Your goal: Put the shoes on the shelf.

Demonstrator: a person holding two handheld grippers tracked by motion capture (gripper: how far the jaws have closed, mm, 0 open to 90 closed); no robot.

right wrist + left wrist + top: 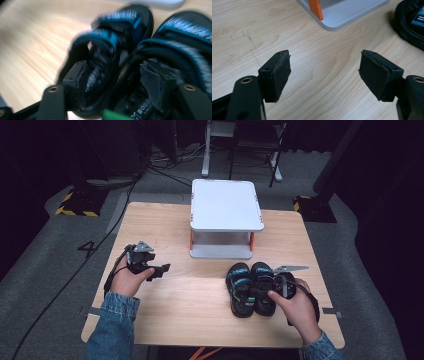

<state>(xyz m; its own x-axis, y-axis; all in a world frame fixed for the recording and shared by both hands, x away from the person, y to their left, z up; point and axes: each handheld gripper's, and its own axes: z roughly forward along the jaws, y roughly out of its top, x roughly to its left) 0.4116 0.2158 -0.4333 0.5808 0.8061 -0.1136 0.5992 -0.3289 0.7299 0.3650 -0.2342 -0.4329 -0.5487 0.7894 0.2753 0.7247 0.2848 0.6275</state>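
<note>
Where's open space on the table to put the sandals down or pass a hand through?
Bare wood: the front strip between the left tool and the sandals, the far-left corner beside the white stand, and the stand's flat top. Crowded: front right, where the right tool sits at the pair, jaws straddling their inner sides.

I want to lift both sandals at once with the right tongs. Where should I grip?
Probably the two inner side walls, where the sandals touch. Come from above at the heel end with the right tongs, one jaw inside each sandal; their open tops face up.
</note>
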